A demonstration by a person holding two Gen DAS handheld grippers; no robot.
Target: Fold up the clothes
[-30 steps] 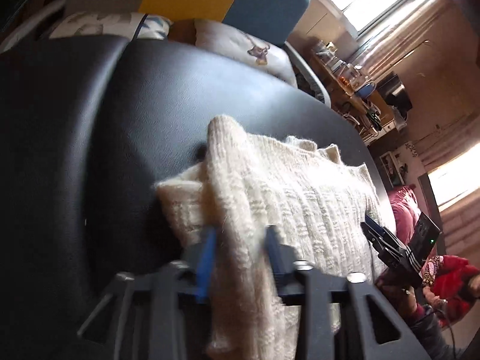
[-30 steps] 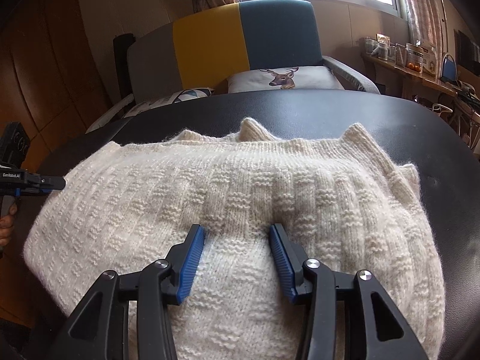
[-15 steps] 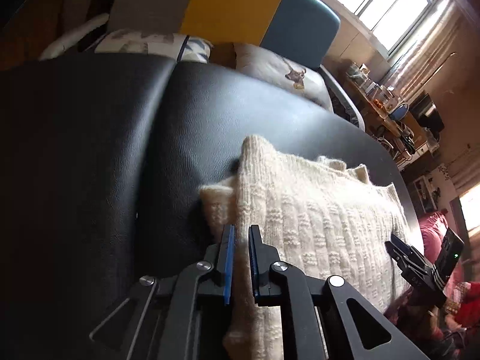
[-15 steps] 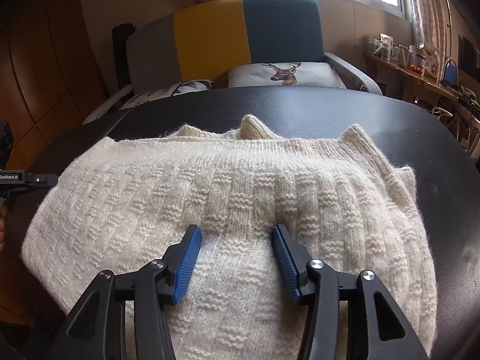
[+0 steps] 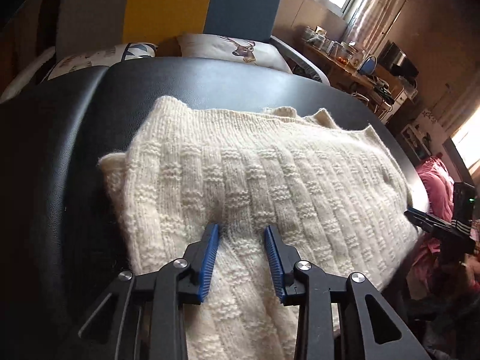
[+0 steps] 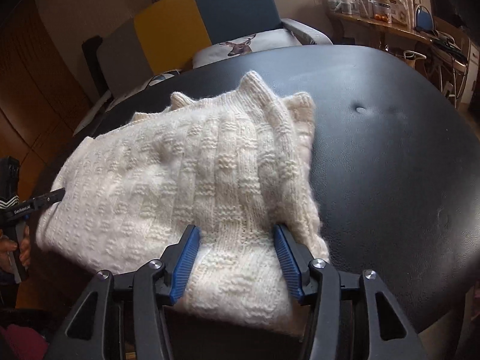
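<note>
A cream knitted sweater [image 5: 270, 180] lies folded in a thick oblong on the black leather table [image 5: 75, 150]. My left gripper [image 5: 241, 228] is open over the sweater's near edge, left of its middle, with knit showing between its blue pads. My right gripper [image 6: 236, 229] is open wider over the near edge at the sweater's [image 6: 186, 174] right end. Neither gripper holds fabric. Each gripper shows in the other's view: the right gripper [image 5: 432, 225] at the far right, the left gripper [image 6: 45, 201] at the far left, held by a hand [image 6: 21, 246].
Behind the table stands a sofa with a grey, yellow and blue back [image 6: 210, 21] and a deer cushion [image 6: 240, 46]. A cluttered wooden shelf [image 6: 375, 15] runs along the right wall. Pink and red clothes [image 5: 438, 189] lie past the table's right end. Bare tabletop [image 6: 390, 150] stretches right of the sweater.
The left gripper was nearly shut at the sweater's left edge half a second ago; now it is open and further right over the knit. The right gripper has shifted to the sweater's right end.
</note>
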